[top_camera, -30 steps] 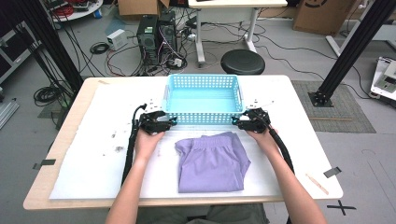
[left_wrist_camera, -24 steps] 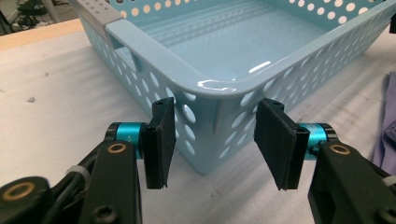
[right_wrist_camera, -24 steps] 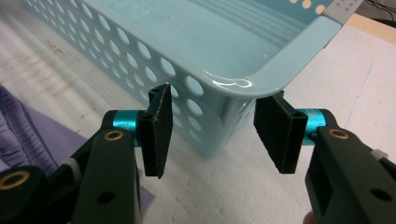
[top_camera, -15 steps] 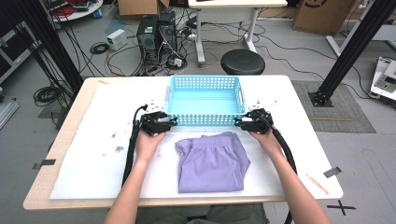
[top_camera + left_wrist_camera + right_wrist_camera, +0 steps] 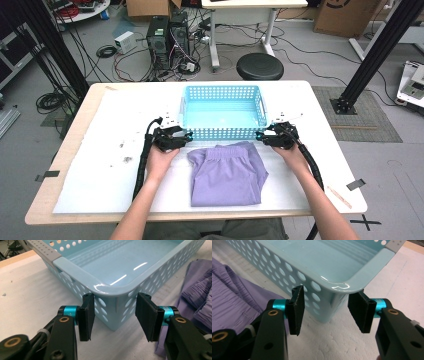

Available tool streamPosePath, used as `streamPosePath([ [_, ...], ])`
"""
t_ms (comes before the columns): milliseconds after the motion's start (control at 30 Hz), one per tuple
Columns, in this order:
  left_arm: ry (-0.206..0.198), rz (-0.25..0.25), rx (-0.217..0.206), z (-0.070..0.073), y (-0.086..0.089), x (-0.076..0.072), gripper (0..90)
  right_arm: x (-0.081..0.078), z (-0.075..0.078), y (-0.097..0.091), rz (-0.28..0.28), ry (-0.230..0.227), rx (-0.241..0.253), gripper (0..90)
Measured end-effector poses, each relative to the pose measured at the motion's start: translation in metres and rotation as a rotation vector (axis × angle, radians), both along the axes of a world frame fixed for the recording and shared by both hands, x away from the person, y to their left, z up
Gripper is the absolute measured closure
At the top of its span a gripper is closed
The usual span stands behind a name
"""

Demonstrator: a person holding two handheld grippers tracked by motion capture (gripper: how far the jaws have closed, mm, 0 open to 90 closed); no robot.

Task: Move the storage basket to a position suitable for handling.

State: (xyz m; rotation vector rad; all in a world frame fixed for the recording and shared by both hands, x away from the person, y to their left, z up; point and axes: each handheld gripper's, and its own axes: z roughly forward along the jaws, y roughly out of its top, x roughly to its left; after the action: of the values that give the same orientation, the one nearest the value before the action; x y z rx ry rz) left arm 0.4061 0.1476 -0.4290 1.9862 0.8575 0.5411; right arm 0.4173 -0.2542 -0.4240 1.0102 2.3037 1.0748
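Observation:
A light blue perforated basket (image 5: 223,91) sits empty at the table's middle back. In front of it lies a folded purple garment (image 5: 226,172). My left gripper (image 5: 186,135) is at the basket's near left corner (image 5: 112,291), open, its jaws astride that corner without gripping it. My right gripper (image 5: 260,136) is at the near right corner (image 5: 337,287), also open, jaws on either side of the corner. The purple garment shows at the right edge (image 5: 197,290) of the left gripper view and at the left (image 5: 234,295) of the right gripper view.
White sheeting (image 5: 100,165) covers the wooden table (image 5: 45,205), with small dark specks at the left. A black stool (image 5: 259,66) and computer towers (image 5: 167,32) stand on the floor beyond the far edge. Black frame posts rise at both sides.
Both grippers have edged slightly inward to the basket's near corners. The basket and garment have not moved.

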Motion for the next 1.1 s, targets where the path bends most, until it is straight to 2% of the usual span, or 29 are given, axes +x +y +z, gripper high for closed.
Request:
streamPosePath([
  [33, -0.010, 0.020, 0.000, 0.002, 0.000, -0.002, 40.9, -0.001, 0.001, 0.000, -0.010, -0.003, 0.003, 36.1],
  [67, -0.020, 0.030, -0.008, 0.004, 0.002, -0.005, 37.3, -0.004, 0.002, 0.001, -0.027, -0.007, 0.008, 34.8],
  [167, -0.052, 0.042, -0.046, 0.011, 0.005, -0.014, 33.6, -0.015, 0.006, 0.000, -0.041, -0.035, 0.017, 31.0],
  [233, -0.060, 0.031, -0.032, 0.016, 0.007, -0.021, 32.5, -0.024, 0.009, 0.000, -0.036, -0.042, 0.032, 30.2],
  [300, -0.059, 0.023, -0.044, 0.019, 0.007, -0.028, 30.9, -0.033, 0.010, -0.001, -0.027, -0.053, 0.041, 29.3],
  [500, -0.015, -0.026, -0.059, 0.023, 0.006, -0.051, 28.8, -0.060, 0.014, -0.004, -0.046, -0.052, 0.089, 25.4],
  [667, 0.024, -0.052, -0.141, 0.022, 0.005, -0.072, 28.8, -0.085, 0.013, -0.007, -0.088, -0.049, 0.129, 23.6],
  [767, 0.055, -0.062, -0.167, 0.019, 0.005, -0.083, 28.8, -0.096, 0.012, -0.007, -0.096, -0.037, 0.144, 23.6],
  [833, 0.076, -0.057, -0.175, 0.016, 0.004, -0.090, 28.8, -0.102, 0.011, -0.006, -0.098, -0.041, 0.143, 23.7],
  [967, 0.087, -0.052, -0.180, 0.011, 0.004, -0.101, 29.1, -0.113, 0.005, -0.001, -0.092, -0.018, 0.132, 23.7],
  [1100, 0.134, -0.061, -0.194, 0.004, 0.003, -0.111, 29.1, -0.120, 0.001, 0.003, -0.079, -0.002, 0.136, 23.7],
])
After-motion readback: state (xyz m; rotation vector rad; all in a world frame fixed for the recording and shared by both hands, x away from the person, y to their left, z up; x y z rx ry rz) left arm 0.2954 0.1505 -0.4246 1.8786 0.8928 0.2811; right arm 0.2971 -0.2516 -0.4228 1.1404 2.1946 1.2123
